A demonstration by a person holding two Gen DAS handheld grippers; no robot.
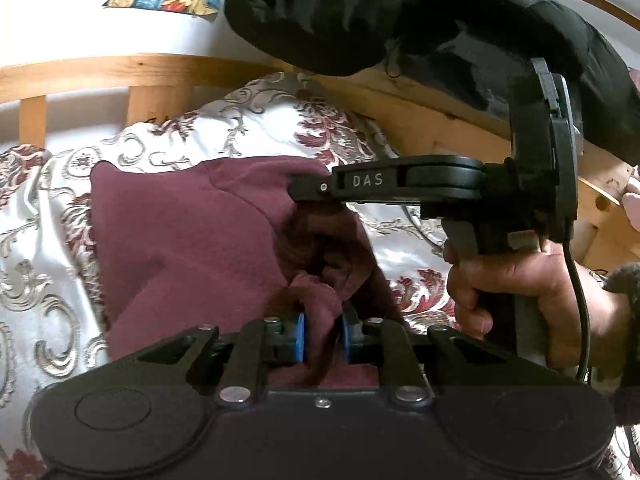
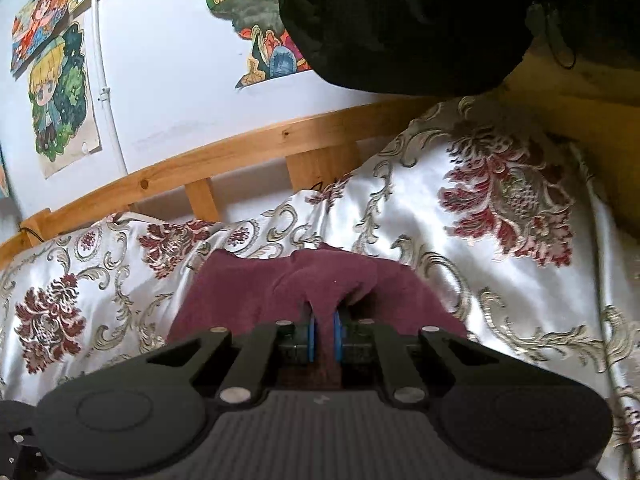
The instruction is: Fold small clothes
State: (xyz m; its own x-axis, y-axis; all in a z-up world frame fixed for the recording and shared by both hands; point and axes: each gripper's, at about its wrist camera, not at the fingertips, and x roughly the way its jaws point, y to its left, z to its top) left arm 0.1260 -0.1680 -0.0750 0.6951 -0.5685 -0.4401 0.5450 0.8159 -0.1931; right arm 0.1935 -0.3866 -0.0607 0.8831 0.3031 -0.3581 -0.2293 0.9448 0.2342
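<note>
A small maroon garment [image 1: 180, 240] lies on a floral bedspread. My left gripper [image 1: 323, 336] is shut on a bunched fold of it between its blue pads. My right gripper shows in the left wrist view [image 1: 304, 190] from the side, its tip on the garment's far right edge. In the right wrist view the right gripper [image 2: 325, 338] is shut on a raised fold of the maroon garment [image 2: 248, 296], which spreads flat ahead of it.
The white bedspread [image 2: 400, 208] with red and gold flowers covers the bed. A wooden bed rail [image 2: 240, 152] runs behind it below a wall with cartoon posters [image 2: 60, 92]. A black padded jacket [image 1: 360, 12] hangs overhead, also seen in the right wrist view [image 2: 400, 20].
</note>
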